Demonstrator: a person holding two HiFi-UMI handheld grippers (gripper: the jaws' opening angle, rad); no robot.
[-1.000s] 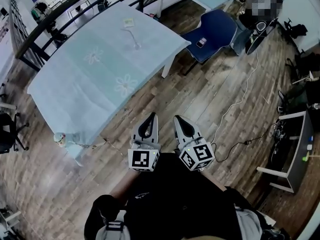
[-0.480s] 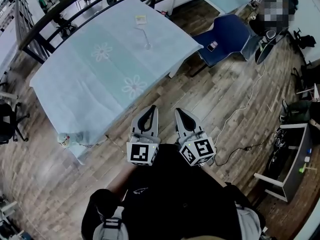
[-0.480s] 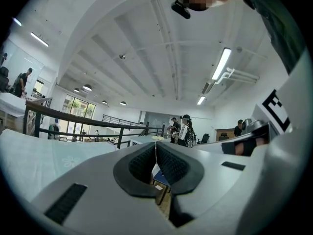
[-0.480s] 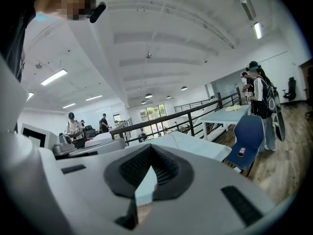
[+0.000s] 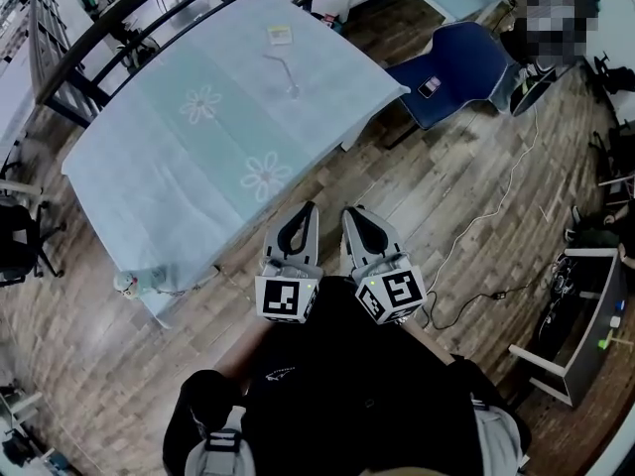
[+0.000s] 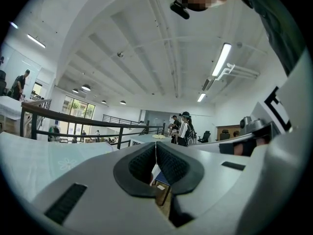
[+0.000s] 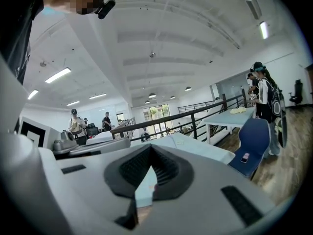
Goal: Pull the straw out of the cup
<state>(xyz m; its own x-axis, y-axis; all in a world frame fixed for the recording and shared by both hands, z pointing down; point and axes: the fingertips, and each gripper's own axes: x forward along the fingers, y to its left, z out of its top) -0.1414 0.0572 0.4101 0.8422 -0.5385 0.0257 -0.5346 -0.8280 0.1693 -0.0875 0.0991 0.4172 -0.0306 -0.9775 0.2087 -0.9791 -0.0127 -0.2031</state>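
A clear cup [image 5: 292,90] with a thin straw [image 5: 276,64] leaning out of it stands on the far part of a table [image 5: 179,157] covered in pale blue cloth. Both grippers are held side by side over the wooden floor, well short of the table and pointing toward it. The left gripper [image 5: 310,208] [image 6: 156,145] is shut with nothing in it. The right gripper [image 5: 348,212] [image 7: 150,147] is shut and empty too. Neither gripper view shows the cup.
A small card [image 5: 279,34] lies beyond the cup. A blue chair [image 5: 451,67] with a phone [image 5: 429,87] stands right of the table. A cable [image 5: 486,206] runs across the floor, a shelf unit [image 5: 585,315] is at the right, and a railing [image 5: 149,8] runs behind the table.
The table and cup have drawn closer and shifted right in the head view as the person walks toward them. Both grippers stay shut, side by side.
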